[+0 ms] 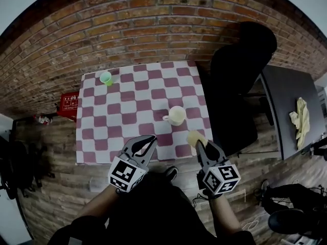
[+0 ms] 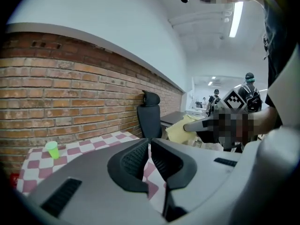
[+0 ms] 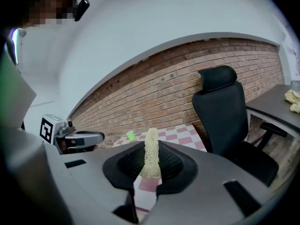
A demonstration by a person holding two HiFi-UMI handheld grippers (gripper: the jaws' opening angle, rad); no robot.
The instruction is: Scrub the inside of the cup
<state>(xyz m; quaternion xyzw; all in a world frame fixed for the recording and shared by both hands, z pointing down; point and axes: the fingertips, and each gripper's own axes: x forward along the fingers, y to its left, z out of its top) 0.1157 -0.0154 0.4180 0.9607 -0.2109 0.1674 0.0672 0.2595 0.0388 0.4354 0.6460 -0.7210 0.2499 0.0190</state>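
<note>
- Left gripper [image 1: 152, 139] [image 2: 149, 143] – jaws closed right up, ribbed black pads meeting, nothing between them. Held over the near edge of the table, to the left of the cup.
- Right gripper [image 1: 200, 145] [image 3: 151, 149] – jaws clamped on a pale yellow fibrous scrubbing pad [image 1: 194, 137] [image 3: 151, 156]. Pad upright between the black pads and sticking out past the tips.
- Task item: cream-coloured cup with a side handle [image 1: 177, 115], upright, mouth up, on the table right of centre and toward the near side. Handle toward the left in the head view. Apart from both grippers; scrubbing pad nearest, just short of it on the near-right side.
- Support: table under a pink-and-white chequered cloth [image 1: 127, 93], set against a red brick wall [image 1: 153, 19].
- Also on the cloth: small light-green plastic cup [image 1: 106, 78] [image 2: 52, 149] [image 3: 130, 135], upright at the far left corner, well apart from the cream one.
- Just beside the table's right edge: black high-backed office chair [image 1: 237, 80] [image 3: 225, 111].
- Beyond the chair: dark grey desk [image 1: 283, 101] with a crumpled yellow cloth [image 1: 301, 117] lying on it.
- On the plank floor left of the table: red box [image 1: 69, 103], print too small to read.
</note>
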